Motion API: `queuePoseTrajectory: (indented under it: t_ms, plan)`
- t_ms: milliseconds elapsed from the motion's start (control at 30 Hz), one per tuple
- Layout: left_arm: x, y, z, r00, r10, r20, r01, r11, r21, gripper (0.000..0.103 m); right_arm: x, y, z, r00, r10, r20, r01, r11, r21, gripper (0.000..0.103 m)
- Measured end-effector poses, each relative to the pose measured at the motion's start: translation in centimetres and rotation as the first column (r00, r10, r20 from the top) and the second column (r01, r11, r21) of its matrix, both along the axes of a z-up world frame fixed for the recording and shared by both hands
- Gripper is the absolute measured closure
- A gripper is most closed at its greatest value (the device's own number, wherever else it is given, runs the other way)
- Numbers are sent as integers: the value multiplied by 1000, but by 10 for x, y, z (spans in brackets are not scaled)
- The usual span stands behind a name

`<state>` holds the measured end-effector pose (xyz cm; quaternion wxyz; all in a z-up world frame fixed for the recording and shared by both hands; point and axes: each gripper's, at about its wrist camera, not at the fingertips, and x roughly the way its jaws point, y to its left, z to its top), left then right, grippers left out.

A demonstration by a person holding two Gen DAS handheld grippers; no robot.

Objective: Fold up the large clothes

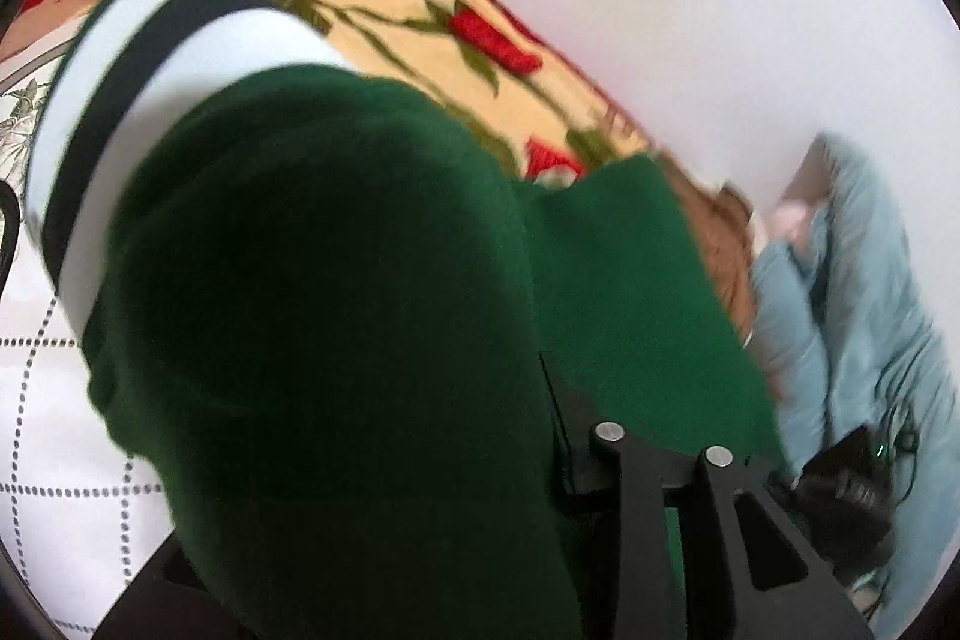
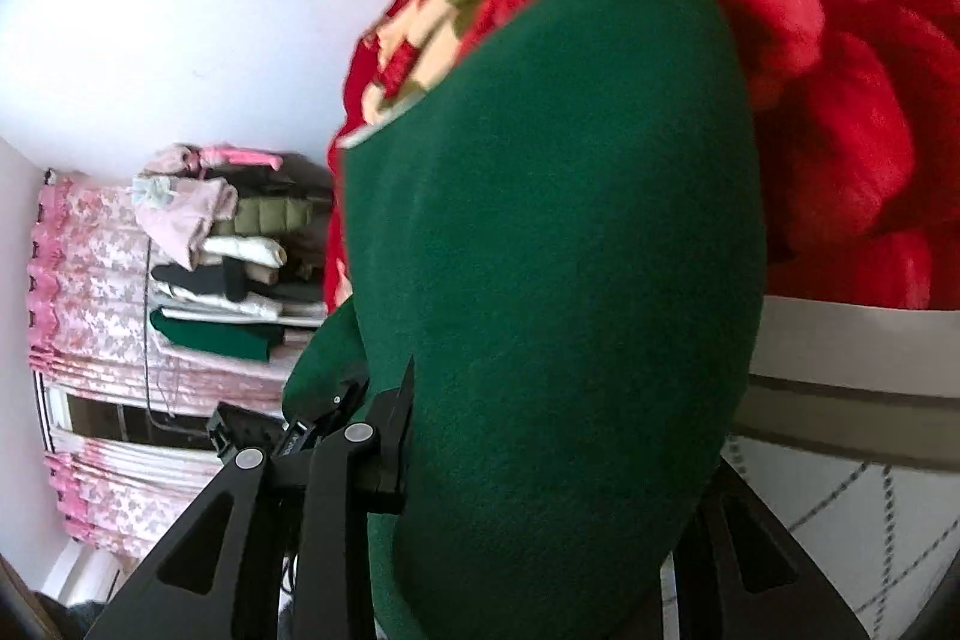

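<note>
Your green garment point(image 1: 336, 328) hangs draped right over both grippers, filling the middle of each wrist view, so the cloth lies directly ahead of and around the jaws rather than off to one side. In the left view its white and dark striped band point(image 1: 120, 100) runs up to the left, which suggests the long axis spans from one hand to the other. Neither hand looks nearer; both seem buried in the fabric. The left gripper point(image 1: 660, 466) and right gripper point(image 2: 384, 436) show only their black frames, and you cannot tell whether either is clamped on cloth. Behind lies a red floral blanket point(image 2: 840, 40). No container shows; a stack of folded clothes point(image 2: 240, 268) sits well apart.
</note>
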<state>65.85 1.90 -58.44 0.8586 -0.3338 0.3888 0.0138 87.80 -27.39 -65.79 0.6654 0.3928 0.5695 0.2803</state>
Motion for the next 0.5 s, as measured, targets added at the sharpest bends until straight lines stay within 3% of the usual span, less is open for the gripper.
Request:
queuePoseTrajectory:
  t_ms: [33,100,233,267,300,367,433,500]
  plan:
    - [-3,-2,-1,1000,-13,-23,14,1000,23,66,-1,-1,-7,1000,7,-18,-8,1000,-21,64]
    - [-9,-2,2,997,-47,-65,49,998,37,63,-2,2,-11,999,16,-50,-20,996,-90,45]
    - [-16,-5,16,986,-68,-151,83,992,97,53,-14,7,-11,993,-23,-115,-4,972,-234,35]
    - [-20,-5,20,982,-76,-171,97,988,122,43,-18,11,-7,994,-31,-106,0,960,-278,35]
    - [-25,-6,23,978,-81,-190,112,982,155,28,-23,19,0,994,-42,-96,7,943,-333,32]
    - [-41,-2,32,969,-99,-225,152,961,231,15,-32,34,11,995,-49,-83,10,911,-412,31]
    - [-51,-4,43,958,-104,-268,190,929,318,14,-42,52,22,996,-54,-66,16,877,-481,24]
    - [-57,-10,55,950,-125,-285,230,901,369,12,-51,74,35,997,-50,-54,7,798,-602,5]
